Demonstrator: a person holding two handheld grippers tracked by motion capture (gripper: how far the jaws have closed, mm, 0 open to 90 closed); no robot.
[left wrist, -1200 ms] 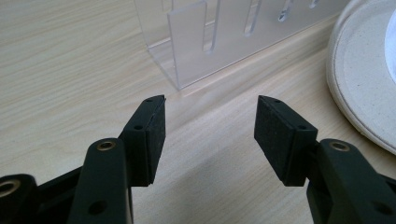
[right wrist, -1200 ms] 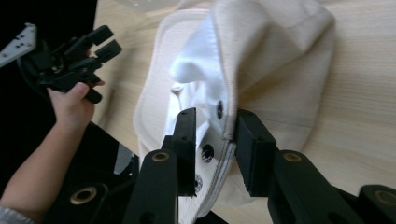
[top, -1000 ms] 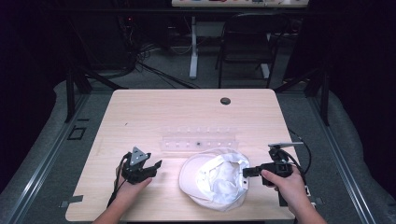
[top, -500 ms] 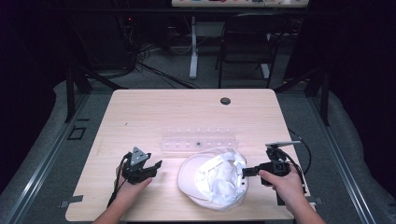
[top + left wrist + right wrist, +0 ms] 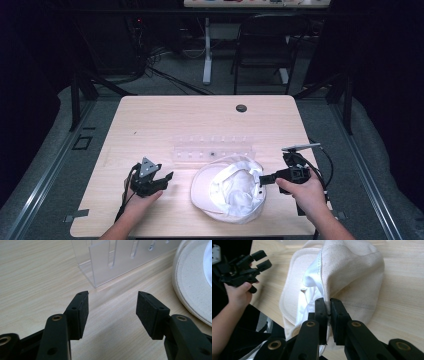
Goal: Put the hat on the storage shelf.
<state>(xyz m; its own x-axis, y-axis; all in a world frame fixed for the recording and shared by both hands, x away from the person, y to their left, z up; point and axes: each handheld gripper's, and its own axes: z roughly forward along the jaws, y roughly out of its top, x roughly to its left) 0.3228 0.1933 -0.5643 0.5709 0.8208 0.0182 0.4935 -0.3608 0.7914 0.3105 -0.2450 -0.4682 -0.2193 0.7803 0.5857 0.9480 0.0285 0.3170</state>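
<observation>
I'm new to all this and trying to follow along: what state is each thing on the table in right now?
White hat: upside down, edge pinched and lifted.
Right tongs: just closed, shut on the hat's edge.
Left tongs: open, holding nothing, beside the hat.
Clear plastic rack: upright behind the hat.

- I see a light wooden table (image 5: 150,125) with rounded corners, its grain running across.
- A clear acrylic rack (image 5: 214,149) stands near the table's middle; in the left gripper view I can make out its slotted wall (image 5: 110,260) standing upright on the wood.
- A small dark round grommet (image 5: 241,108) sits near the table's far edge.
- Beyond the table I see a black chair (image 5: 262,45) and a white table leg (image 5: 206,50) on grey carpet.
- A tangle of dark cables (image 5: 150,60) lies on the floor at the far left.
- Black metal frame struts (image 5: 80,95) flank the table on both sides.
</observation>
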